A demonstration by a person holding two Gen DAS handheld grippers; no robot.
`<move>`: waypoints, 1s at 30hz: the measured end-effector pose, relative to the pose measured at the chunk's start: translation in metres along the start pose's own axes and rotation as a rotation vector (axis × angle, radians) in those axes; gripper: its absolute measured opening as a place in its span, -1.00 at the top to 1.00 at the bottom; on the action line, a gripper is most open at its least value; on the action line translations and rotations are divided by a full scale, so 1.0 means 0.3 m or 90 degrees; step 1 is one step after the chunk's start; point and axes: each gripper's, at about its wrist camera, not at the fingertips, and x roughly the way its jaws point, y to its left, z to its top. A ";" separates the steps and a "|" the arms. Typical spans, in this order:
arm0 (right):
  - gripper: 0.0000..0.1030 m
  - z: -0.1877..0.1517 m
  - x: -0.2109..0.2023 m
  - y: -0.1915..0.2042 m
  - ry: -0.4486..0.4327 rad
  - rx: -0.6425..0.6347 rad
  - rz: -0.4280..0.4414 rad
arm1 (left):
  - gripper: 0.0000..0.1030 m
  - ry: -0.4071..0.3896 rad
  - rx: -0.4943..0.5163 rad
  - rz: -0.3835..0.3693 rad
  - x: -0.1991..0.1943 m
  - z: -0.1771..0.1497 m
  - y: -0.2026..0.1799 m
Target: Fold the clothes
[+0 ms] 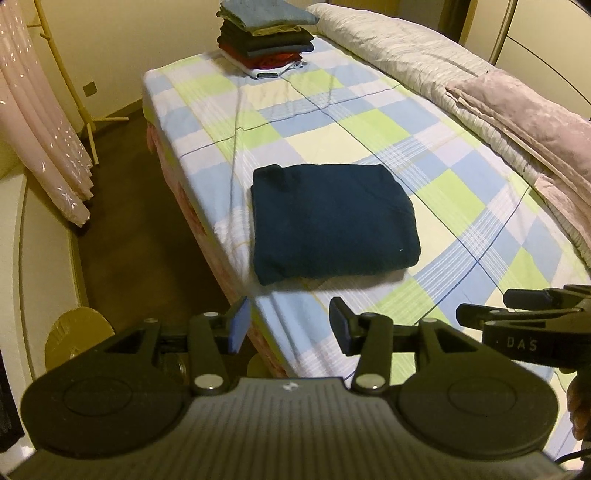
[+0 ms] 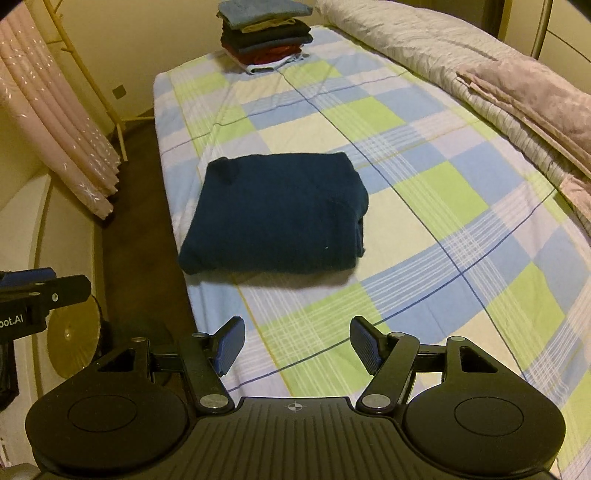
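Observation:
A dark blue garment (image 1: 332, 225) (image 2: 277, 218) lies folded into a thick square on the checked bed sheet (image 1: 369, 122) (image 2: 424, 192), near the bed's left edge. My left gripper (image 1: 290, 325) hangs open above the bed's near edge, short of the garment, with nothing between its blue pads. My right gripper (image 2: 297, 345) is open too, over the sheet just in front of the garment, and holds nothing. A stack of folded clothes (image 1: 266, 37) (image 2: 264, 33) stands at the far end of the bed.
A rolled pale quilt (image 1: 424, 62) (image 2: 424, 48) and a pink blanket (image 1: 535, 122) (image 2: 535, 99) line the bed's right side. Left of the bed are dark floor (image 1: 140, 206), a pink curtain (image 1: 40, 133) (image 2: 55, 136) and a wooden stand (image 1: 79, 99). A gold disc (image 2: 72, 334) lies low left.

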 end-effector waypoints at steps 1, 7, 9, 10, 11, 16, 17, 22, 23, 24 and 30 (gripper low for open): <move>-0.29 -0.001 -0.002 0.002 0.000 0.000 -0.001 | 0.17 -0.001 0.003 0.000 -0.002 0.000 0.000; -0.29 -0.004 -0.013 0.020 -0.003 0.001 -0.004 | 0.16 -0.004 0.011 -0.005 -0.013 0.001 0.008; -0.29 -0.004 -0.019 0.029 -0.005 0.000 -0.007 | 0.16 -0.005 0.012 -0.009 -0.017 0.003 0.018; -0.29 -0.004 -0.021 0.033 -0.007 0.000 -0.009 | 0.15 -0.006 0.013 -0.011 -0.019 0.005 0.025; -0.29 -0.002 -0.024 0.038 -0.008 0.000 -0.011 | 0.14 -0.007 0.013 -0.013 -0.020 0.007 0.030; -0.29 0.017 -0.030 0.078 -0.017 0.002 -0.020 | 0.14 -0.006 0.020 -0.020 -0.020 0.026 0.071; -0.29 0.022 -0.029 0.089 -0.018 0.002 -0.022 | 0.14 -0.006 0.022 -0.020 -0.020 0.032 0.082; -0.29 0.057 -0.015 0.149 -0.018 0.005 -0.028 | 0.14 0.001 0.030 -0.025 -0.009 0.060 0.147; -0.29 0.065 -0.010 0.162 -0.019 0.007 -0.030 | 0.14 0.003 0.032 -0.027 -0.004 0.067 0.162; -0.29 0.073 -0.004 0.176 -0.019 0.011 -0.032 | 0.14 0.006 0.035 -0.030 0.002 0.074 0.178; -0.29 0.133 0.047 0.269 -0.015 0.045 -0.049 | 0.14 0.019 0.066 -0.050 0.055 0.142 0.287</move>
